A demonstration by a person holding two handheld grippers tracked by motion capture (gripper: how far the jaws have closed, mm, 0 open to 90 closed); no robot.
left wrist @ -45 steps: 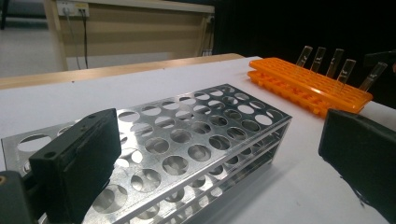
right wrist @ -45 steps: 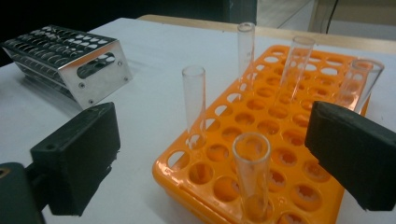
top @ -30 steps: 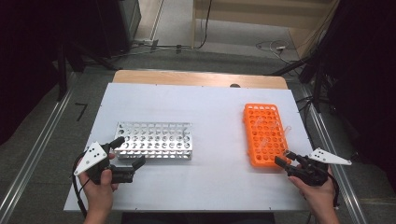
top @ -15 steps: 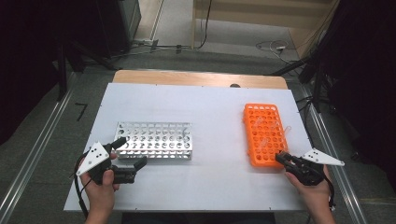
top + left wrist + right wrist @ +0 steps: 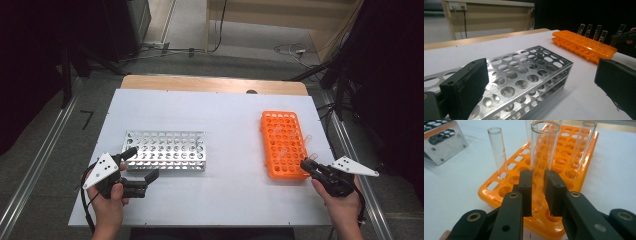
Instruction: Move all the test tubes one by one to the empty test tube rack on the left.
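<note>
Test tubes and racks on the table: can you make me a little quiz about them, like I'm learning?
1. True or false: the right gripper has its jaws closed on a glass test tube.
2. Which rack do the tubes stand in? A. the orange rack B. the metal rack C. both
3. Fill in: the left gripper has its jaws wide ____, beside the near end of the metal rack.

Key
1. True. The pads press both sides of the tube, which stands in a near corner hole of the orange rack.
2. A. The holes of the metal rack look empty.
3. open. Nothing is gripped between them.
</note>
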